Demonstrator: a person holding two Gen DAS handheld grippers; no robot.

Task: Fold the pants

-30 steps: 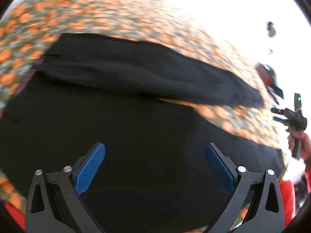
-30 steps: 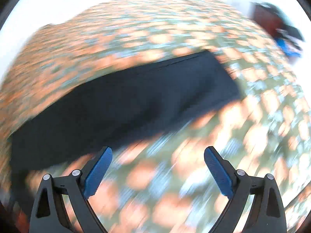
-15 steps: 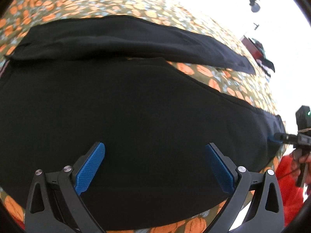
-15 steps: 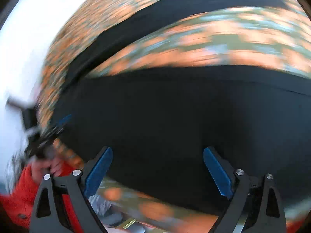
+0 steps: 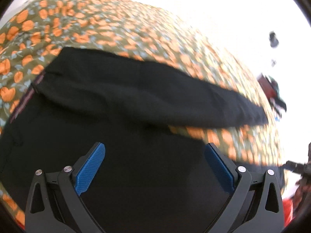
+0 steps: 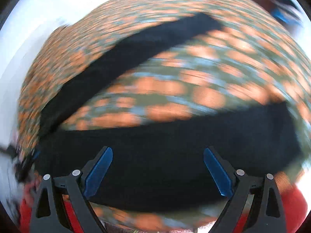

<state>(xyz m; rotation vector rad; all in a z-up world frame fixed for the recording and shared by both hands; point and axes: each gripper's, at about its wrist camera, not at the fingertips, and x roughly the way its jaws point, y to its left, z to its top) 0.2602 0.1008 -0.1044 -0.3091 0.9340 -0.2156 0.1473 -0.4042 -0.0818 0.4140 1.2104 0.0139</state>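
Patterned cloth (image 5: 81, 25); both tools seemingly wide, empty.

Two wrist fisheyes, close above black pants (image 5: 136, 174) on floral cloth (image 5: 77, 23), both viewing both legs

Left claw (image 5: 154, 165) and right claw (image 6: 157, 171) both gape wide, empty.

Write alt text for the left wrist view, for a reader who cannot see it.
Black pants lie spread on an orange-flowered cloth, legs splayed apart toward the right. The left hand-held gripper hangs open over the near leg, its blue pads holding nothing. The picture is slightly blurred.
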